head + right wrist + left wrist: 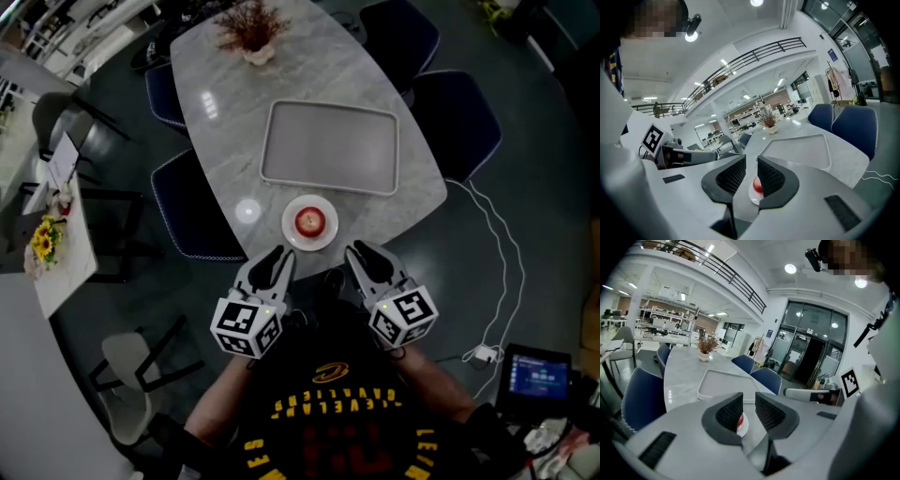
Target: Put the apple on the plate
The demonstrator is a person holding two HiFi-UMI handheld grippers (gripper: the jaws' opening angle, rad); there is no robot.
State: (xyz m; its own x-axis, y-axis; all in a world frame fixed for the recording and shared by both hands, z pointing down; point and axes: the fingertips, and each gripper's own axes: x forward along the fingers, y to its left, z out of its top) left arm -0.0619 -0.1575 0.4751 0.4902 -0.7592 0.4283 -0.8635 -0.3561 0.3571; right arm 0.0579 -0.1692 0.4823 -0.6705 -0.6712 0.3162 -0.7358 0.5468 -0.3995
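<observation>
Both grippers sat back off the near edge of the table (225, 103), and folks, the job looked done: the apple (310, 221) was resting red and round in the middle of the white plate (289, 232), right by that near edge. The left gripper (278, 259) had its jaws apart with nothing between them, only the plate showing beyond the gap; the right gripper (359, 253) was parted as well, empty, the apple visible past its pads but well clear of them. Nothing seemed left to do, going by how things lay, except perhaps to draw away. Behind the plate lay a big empty tray (328, 145), near it but not touching, and a vase of dried sprigs (253, 33) stood at the far end. Blue chairs (192, 216) ringed the table, a white cable (502, 253) snaked over the floor at the right, and no obstacle stood between grippers and plate.
</observation>
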